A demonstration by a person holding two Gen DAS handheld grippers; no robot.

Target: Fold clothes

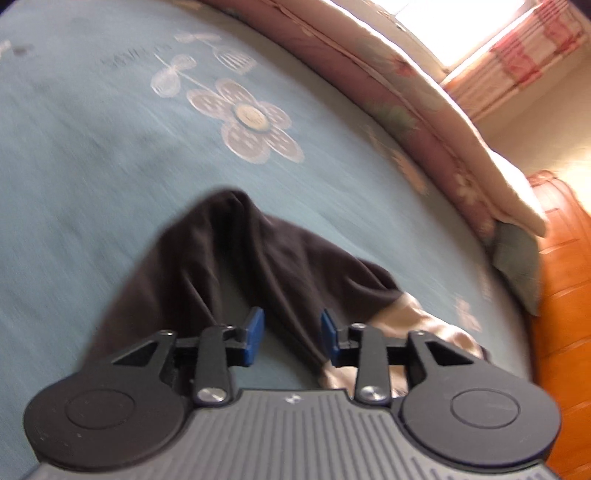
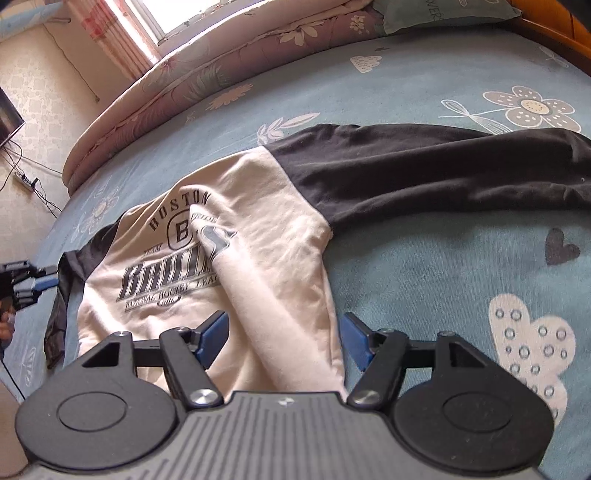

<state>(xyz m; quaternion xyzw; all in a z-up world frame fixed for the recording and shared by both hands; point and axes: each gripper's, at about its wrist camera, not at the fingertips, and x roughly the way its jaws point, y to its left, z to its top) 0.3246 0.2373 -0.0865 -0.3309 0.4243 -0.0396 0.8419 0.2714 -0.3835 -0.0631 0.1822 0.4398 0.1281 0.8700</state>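
A cream sweatshirt with black sleeves and a "Boston Bruins" print lies rumpled on the blue bed sheet. One black sleeve stretches out to the right. My right gripper is open and low over the shirt's near edge, with a cream fold lying between its blue pads. In the blurred left wrist view, my left gripper is open over the other black sleeve, which is bunched, with cream cloth at its right. The left gripper also shows at the shirt's far left side.
The sheet has printed flowers and hearts. A folded pink floral quilt runs along the far side of the bed, beside a blue pillow. An orange wooden bed frame stands at the right. A power strip and cables lie on the floor.
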